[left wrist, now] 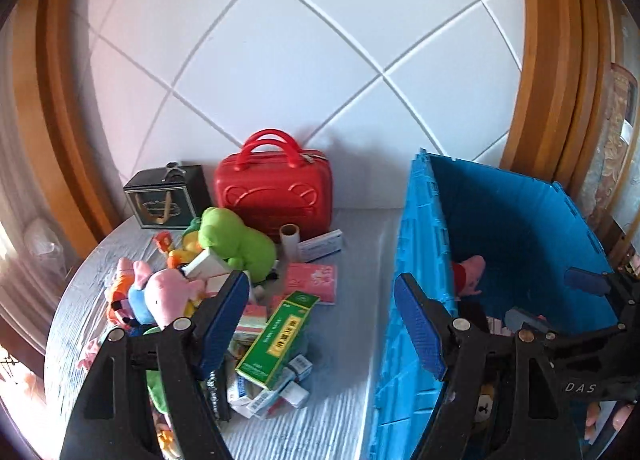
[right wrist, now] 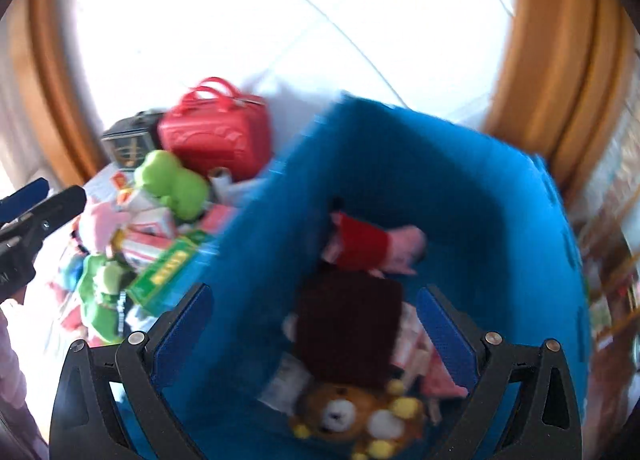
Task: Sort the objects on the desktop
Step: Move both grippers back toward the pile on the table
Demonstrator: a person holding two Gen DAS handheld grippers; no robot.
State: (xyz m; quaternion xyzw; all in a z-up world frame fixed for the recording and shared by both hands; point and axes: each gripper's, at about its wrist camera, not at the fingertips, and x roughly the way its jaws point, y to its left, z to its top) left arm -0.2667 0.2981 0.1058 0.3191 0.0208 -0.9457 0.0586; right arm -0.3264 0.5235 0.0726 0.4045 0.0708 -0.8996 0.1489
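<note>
A pile of toys and boxes lies on the grey table (left wrist: 352, 400): a green plush (left wrist: 236, 240), a pink pig plush (left wrist: 168, 296), a green medicine box (left wrist: 280, 336) and a pink box (left wrist: 314, 282). A blue crate (left wrist: 520, 227) stands at the right. My left gripper (left wrist: 320, 324) is open and empty, above the gap between pile and crate. My right gripper (right wrist: 314, 330) is open and empty over the crate (right wrist: 460, 179), which holds a brown bear plush (right wrist: 352, 416), a dark brown item (right wrist: 348, 324) and a pig plush in red (right wrist: 372, 244). The right wrist view is blurred.
A red case with handles (left wrist: 274, 187) and a black gift bag (left wrist: 164, 199) stand at the table's back by the white panelled wall. A paper roll (left wrist: 290, 242) stands before the case. Several small medicine boxes (left wrist: 272, 392) lie at the pile's front.
</note>
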